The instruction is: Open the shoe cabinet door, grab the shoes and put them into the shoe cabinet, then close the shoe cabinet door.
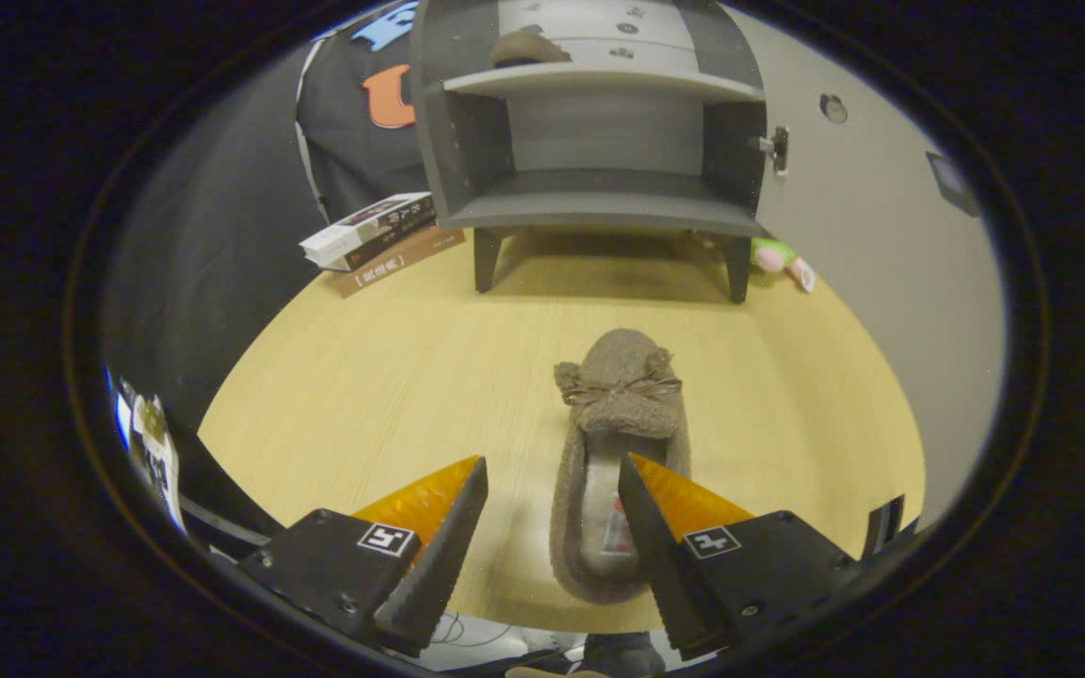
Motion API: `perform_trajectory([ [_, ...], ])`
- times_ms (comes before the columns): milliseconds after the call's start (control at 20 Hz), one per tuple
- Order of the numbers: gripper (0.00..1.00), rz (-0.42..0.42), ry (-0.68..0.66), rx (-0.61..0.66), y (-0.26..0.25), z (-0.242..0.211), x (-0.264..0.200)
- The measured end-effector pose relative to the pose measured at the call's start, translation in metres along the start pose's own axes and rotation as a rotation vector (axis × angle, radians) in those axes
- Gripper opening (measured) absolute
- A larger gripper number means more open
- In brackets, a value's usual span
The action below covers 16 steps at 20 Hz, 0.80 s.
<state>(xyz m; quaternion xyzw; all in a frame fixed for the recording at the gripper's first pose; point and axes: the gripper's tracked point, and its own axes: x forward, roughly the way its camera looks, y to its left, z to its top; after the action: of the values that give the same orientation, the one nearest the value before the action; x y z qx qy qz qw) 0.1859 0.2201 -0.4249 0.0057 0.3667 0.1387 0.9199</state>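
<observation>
A brown fuzzy slipper with a small bow lies on the wooden table, toe pointing toward the cabinet. My gripper hovers open above its heel end; the right fingertip overlaps the slipper's opening, the left fingertip is over bare table. The grey shoe cabinet stands beyond the slipper with its door swung open to the right. A second brown slipper rests on the cabinet's upper shelf. The lower shelf holds nothing.
Stacked books lie left of the cabinet's legs. A small pink and green toy sits by the cabinet's right leg, under the open door. The table's near edge runs just below my fingers.
</observation>
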Motion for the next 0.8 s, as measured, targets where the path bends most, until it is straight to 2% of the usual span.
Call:
perform_trajectory([
  [150, 0.87, 0.011, 0.016, 0.044, -0.001, 0.013, 0.027],
  [450, 0.85, 0.014, 0.057, 0.056, -0.003, 0.029, 0.064],
  [650, 0.47, -0.03, 0.076, 0.035, -0.02, 0.028, 0.065],
  [800, 0.18, 0.043, 0.11, 0.072, -0.012, 0.027, 0.06],
])
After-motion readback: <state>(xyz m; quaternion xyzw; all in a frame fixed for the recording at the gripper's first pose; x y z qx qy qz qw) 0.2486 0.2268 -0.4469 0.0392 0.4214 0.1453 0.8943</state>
